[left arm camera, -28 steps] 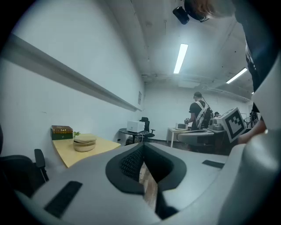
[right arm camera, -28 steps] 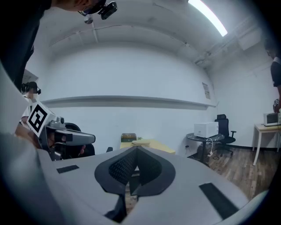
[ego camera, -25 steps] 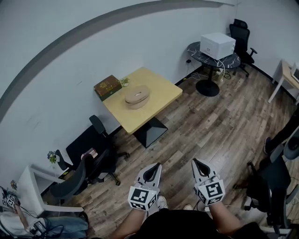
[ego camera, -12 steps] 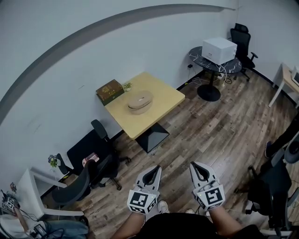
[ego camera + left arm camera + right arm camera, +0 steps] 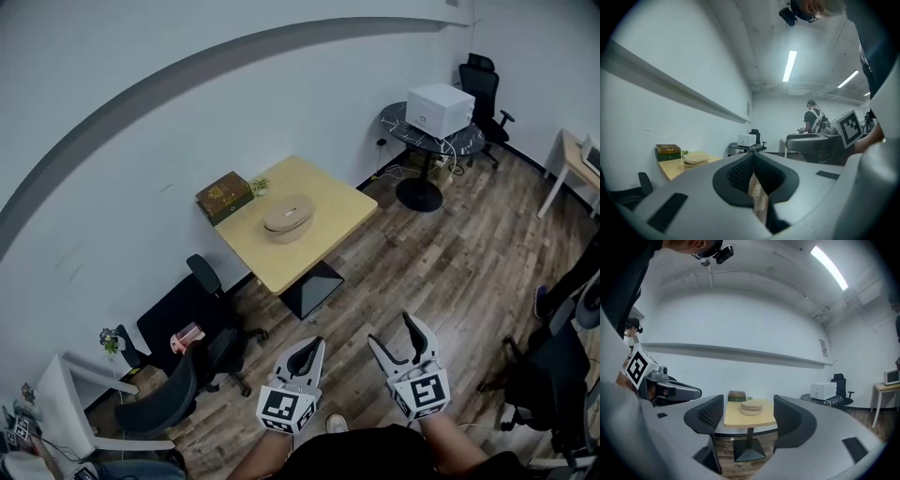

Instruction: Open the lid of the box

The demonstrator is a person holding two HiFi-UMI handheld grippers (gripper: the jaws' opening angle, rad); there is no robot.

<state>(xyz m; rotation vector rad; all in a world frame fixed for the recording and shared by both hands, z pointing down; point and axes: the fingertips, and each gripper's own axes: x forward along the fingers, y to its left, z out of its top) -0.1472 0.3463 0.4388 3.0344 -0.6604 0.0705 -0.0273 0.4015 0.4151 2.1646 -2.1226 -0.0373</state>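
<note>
**Left gripper**: held low in front of the person. Jaws shut tip to tip, nothing btwn. Its own view showed only a sliver of floor past the pads.

**Right gripper**: beside the left one. Jaws had just been opening and stood abt half spread, nothing btwn them. The far-off table was framed in the gap.

**Oval box**: tan, lid on, near the middle of the table. Well apart from both grippers, across a stretch of wood floor. Prob. the task's thing. Contents unseen.

**Dark box**: rectangular, at the table's wall-side corner, near the oval box w/o touching it. Closed, contents unseen. It could equally be the one meant; cannot tell.

**Small plant**: just beside the dark box.

**White unit**: on the round table, far corner. Cannot tell whether it is a container.

**Black chairs**: on the floor at the table's near-left side.

**Step in hand (judgement):** approach only; nothing touched yet.
- Come in on the side clear of the chairs.
- Keep both claws level, and open the left one before arrival.
- One claw should steady the base while the other takes the lid rim at one end.
- Lift straight up so the base doesn't skid on the smooth top.
</note>
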